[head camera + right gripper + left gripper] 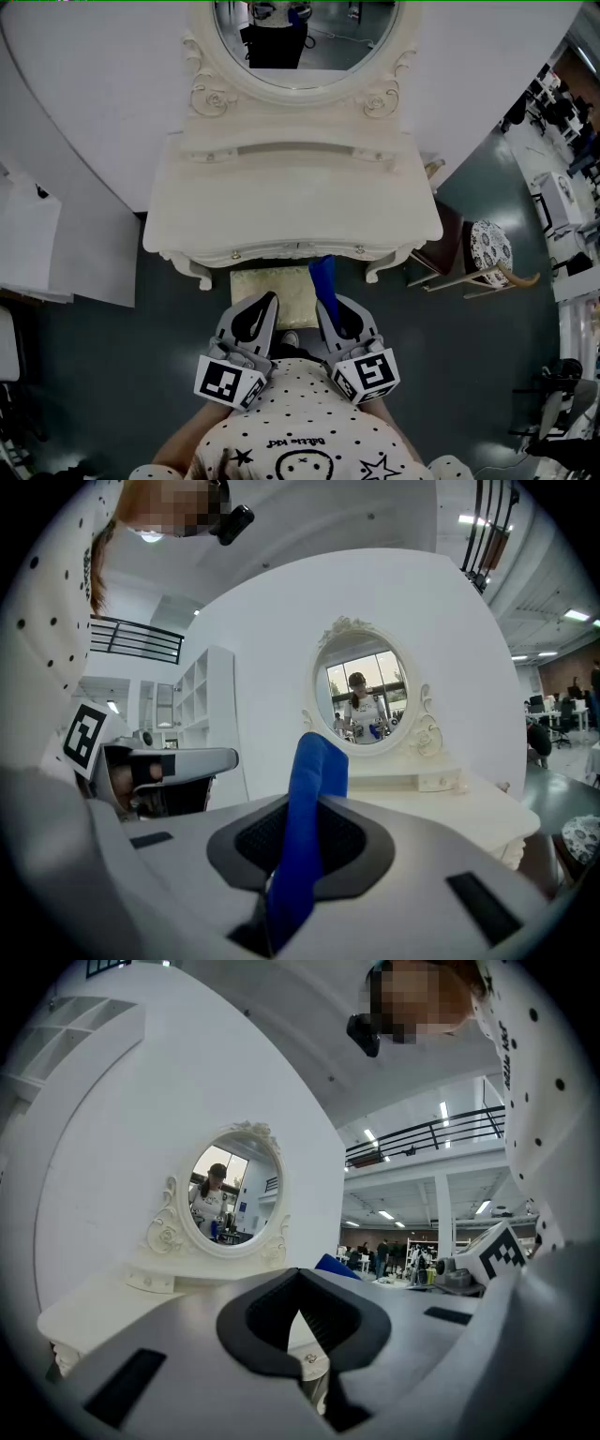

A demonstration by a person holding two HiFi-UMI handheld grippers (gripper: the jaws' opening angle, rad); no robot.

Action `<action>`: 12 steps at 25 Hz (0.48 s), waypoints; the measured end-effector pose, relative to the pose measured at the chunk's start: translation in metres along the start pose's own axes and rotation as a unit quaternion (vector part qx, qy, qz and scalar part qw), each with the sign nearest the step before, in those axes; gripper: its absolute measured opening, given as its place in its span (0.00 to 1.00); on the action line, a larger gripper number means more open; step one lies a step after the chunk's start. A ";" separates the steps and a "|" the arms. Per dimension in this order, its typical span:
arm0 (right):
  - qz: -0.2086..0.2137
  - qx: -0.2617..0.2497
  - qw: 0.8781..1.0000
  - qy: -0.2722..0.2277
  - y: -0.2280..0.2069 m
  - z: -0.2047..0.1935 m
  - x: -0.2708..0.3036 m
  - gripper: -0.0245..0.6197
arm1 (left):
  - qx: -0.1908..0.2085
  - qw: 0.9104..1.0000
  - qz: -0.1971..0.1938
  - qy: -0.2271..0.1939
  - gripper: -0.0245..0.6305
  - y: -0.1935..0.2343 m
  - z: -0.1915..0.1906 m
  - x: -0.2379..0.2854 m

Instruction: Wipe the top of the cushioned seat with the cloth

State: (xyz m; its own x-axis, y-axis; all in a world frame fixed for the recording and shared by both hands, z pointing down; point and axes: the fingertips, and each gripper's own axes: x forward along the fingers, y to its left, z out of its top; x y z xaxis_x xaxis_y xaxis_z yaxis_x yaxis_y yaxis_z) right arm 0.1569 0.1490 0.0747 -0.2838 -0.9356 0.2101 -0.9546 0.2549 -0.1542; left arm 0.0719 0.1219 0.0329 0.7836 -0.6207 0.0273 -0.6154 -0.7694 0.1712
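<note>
The right hand-held gripper (pixel 325 302) is clamped on the blue cloth (pixel 322 277), which is held upright over the right edge of the seat (pixel 267 281). The left hand-held gripper (pixel 269 300) — closed, empty — is held over the seat's near edge; the desk (pixel 291 211) is seen beyond the seat.

Dark floor (pixel 169 375), white dressing table (pixel 291 202) standing on it, cushioned seat (pixel 272 286) at its front, patterned stool (pixel 490 248) beside.

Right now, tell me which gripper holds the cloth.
The right gripper: its jaws clamp the blue cloth, which sticks up between them. The left gripper has its jaws together on nothing.
</note>
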 end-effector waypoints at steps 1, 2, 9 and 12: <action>0.000 -0.001 1.000 0.001 -0.001 0.000 0.000 0.13 | 0.000 1.000 0.000 -0.002 0.04 0.000 0.001 0.001; 0.000 -0.003 1.000 0.001 -0.002 0.000 0.001 0.13 | 0.000 1.000 -0.002 -0.003 0.04 0.000 0.001 0.003; -0.003 -0.006 1.000 0.009 -0.006 -0.002 0.002 0.13 | 0.005 1.000 -0.020 0.005 0.04 -0.005 0.000 0.013; -0.003 -0.012 1.000 0.000 -0.008 0.002 0.004 0.13 | 0.008 1.000 -0.026 0.005 0.04 -0.006 0.001 0.016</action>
State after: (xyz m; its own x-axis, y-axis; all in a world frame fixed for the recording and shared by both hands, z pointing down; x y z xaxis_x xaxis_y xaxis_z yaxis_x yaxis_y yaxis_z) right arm 0.1635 0.1427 0.0753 -0.2773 -0.9372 0.2115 -0.9584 0.2543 -0.1297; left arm 0.0880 0.1168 0.0315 0.8157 -0.5778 0.0289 -0.5746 -0.8033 0.1568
